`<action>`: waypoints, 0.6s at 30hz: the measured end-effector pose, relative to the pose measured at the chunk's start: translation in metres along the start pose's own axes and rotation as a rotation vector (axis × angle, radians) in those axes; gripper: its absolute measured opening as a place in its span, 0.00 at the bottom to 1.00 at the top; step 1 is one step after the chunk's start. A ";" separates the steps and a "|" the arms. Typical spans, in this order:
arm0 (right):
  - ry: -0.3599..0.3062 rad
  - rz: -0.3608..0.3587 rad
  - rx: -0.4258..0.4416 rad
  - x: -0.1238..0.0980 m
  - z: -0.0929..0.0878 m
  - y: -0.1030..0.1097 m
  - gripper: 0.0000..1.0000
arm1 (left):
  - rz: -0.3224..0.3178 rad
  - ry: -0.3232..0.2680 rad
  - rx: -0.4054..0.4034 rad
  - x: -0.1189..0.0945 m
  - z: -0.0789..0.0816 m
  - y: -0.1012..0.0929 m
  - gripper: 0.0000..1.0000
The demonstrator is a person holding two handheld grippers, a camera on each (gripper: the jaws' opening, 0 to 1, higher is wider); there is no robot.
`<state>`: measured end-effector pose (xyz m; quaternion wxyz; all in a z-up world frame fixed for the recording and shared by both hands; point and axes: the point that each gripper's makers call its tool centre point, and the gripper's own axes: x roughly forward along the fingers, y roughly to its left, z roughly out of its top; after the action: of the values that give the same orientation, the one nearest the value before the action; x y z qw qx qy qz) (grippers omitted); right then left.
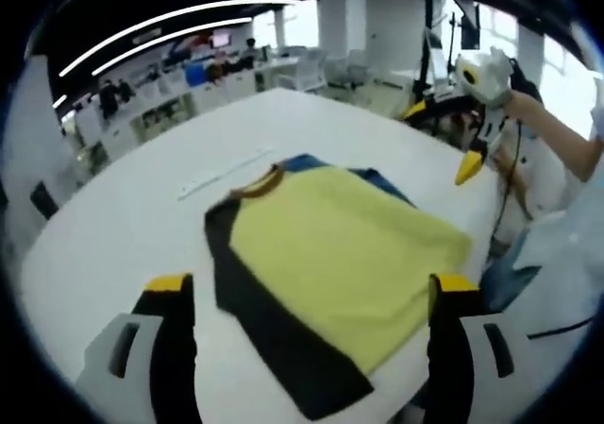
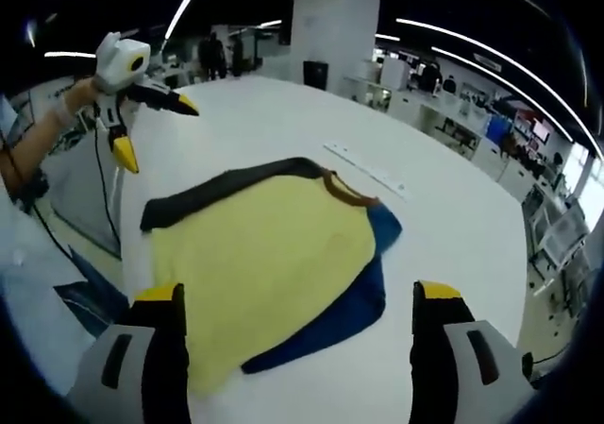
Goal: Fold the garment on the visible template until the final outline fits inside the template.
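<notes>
on the broad white table (image 1: 123,226) the yellow cloth shirt with black sleeves (image 1: 330,263) lies folded over a blue template (image 2: 363,296), both yellow-tipped grippers, left (image 1: 311,292) and right (image 2: 297,301), spread wide and empty above it, so a careless grab could drag it askew.

T-shirt (image 1: 344,259) body plain yellow, sleeves black, collar trim brownish-orange. Blue piece (image 2: 363,296) under it, showing along one edge and near the collar. Table (image 1: 123,245) white. Ruler-like strip (image 1: 225,173) white. Left gripper (image 1: 311,296) jaws black with yellow tips, housing pale grey; right gripper (image 2: 297,301) same scheme. Ceiling dark with white light strips.
</notes>
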<state>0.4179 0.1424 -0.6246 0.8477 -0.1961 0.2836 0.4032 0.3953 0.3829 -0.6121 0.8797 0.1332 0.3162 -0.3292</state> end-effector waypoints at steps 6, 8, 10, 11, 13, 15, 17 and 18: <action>-0.002 -0.011 0.020 -0.004 -0.008 0.001 0.98 | 0.016 -0.008 -0.031 -0.003 -0.006 0.003 1.00; -0.003 -0.015 0.029 -0.005 -0.010 0.000 0.98 | 0.019 -0.014 -0.040 -0.004 -0.007 0.002 1.00; -0.007 -0.021 0.038 -0.006 -0.011 -0.001 0.97 | 0.018 -0.018 -0.050 -0.003 -0.008 0.001 1.00; -0.008 -0.025 0.041 -0.006 -0.012 -0.002 0.97 | 0.019 -0.016 -0.051 -0.003 -0.009 0.001 1.00; -0.009 -0.030 0.044 -0.007 -0.014 -0.002 0.97 | 0.022 -0.014 -0.054 -0.002 -0.010 0.001 1.00; -0.009 -0.033 0.050 -0.007 -0.016 -0.003 0.96 | 0.028 -0.021 -0.054 -0.002 -0.008 0.003 1.00; -0.010 -0.037 0.060 -0.007 -0.019 -0.005 0.96 | 0.029 -0.028 -0.054 -0.003 -0.007 0.004 1.00; -0.010 -0.043 0.070 -0.007 -0.021 -0.007 0.96 | 0.034 -0.027 -0.052 -0.002 -0.006 0.005 1.00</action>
<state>0.4130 0.1225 -0.6360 0.8640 -0.1704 0.2888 0.3757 0.3943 0.3900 -0.6148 0.8925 0.1110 0.3106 -0.3076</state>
